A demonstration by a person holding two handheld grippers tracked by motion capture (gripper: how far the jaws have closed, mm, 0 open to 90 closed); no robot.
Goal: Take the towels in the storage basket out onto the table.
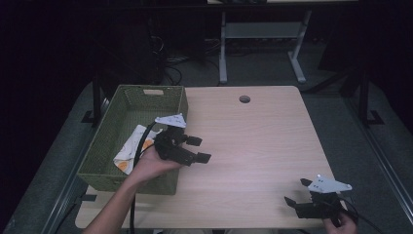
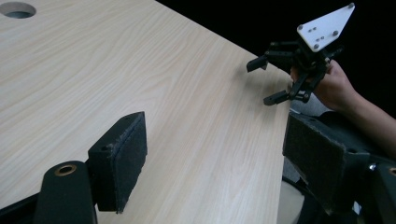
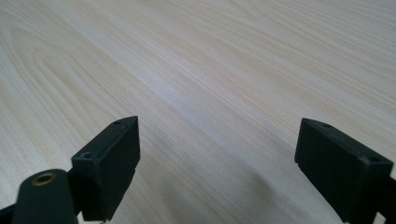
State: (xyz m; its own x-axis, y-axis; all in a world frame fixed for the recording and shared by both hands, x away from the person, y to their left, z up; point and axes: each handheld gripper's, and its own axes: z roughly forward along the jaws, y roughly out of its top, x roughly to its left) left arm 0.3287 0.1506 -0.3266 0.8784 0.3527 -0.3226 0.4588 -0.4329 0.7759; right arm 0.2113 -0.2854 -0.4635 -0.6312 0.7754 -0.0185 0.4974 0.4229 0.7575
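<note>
One white-and-orange packet (image 1: 130, 150) lies in the one green basket (image 1: 127, 100), behind and left of the left gripper (image 1: 199, 149), not touching it. Left gripper jaws spread, empty. Right gripper (image 1: 296, 191) spread, empty, over bare table (image 1: 253, 141).

Left hand-held gripper (image 1: 198, 149) hangs open beside green basket (image 1: 100, 161) holding a packet (image 1: 129, 148).

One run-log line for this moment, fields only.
left gripper: open, empty, beside basket | right gripper: open, empty, near table edge | white-orange packet: in basket
</note>
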